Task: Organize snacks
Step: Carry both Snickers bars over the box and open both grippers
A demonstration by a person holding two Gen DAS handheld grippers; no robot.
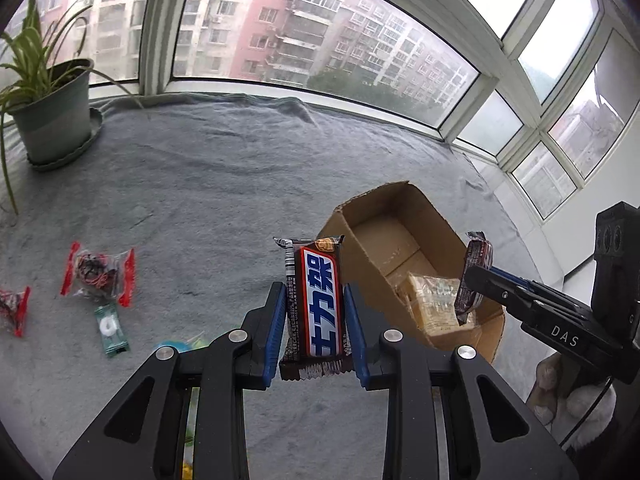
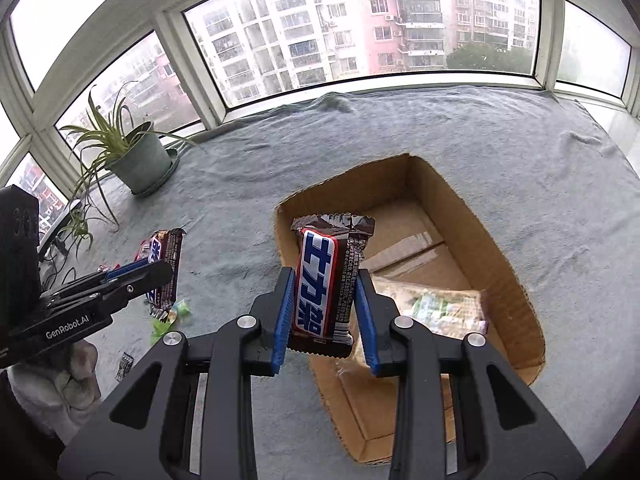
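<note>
My left gripper [image 1: 315, 300] is shut on a brown chocolate bar [image 1: 318, 304] with a blue and white label, held above the grey cloth just left of the open cardboard box [image 1: 404, 200]. My right gripper [image 2: 325, 300] is shut on a second chocolate bar [image 2: 326, 280] of the same kind, held over the box's [image 2: 516, 280] left part. The right gripper with its bar [image 1: 474, 276] also shows in the left wrist view over the box's right side. The left gripper with its bar [image 2: 164, 268] shows at the left of the right wrist view. A clear packet [image 1: 434, 304] lies inside the box.
Loose snacks lie on the grey cloth [image 1: 224, 184]: two red-ended packets [image 1: 98, 274], [image 1: 14, 308] and a green mint wrapper [image 1: 110, 328]. A potted plant [image 1: 56, 116] stands at the back left by the windows. Green wrappers [image 2: 172, 316] lie near the left gripper.
</note>
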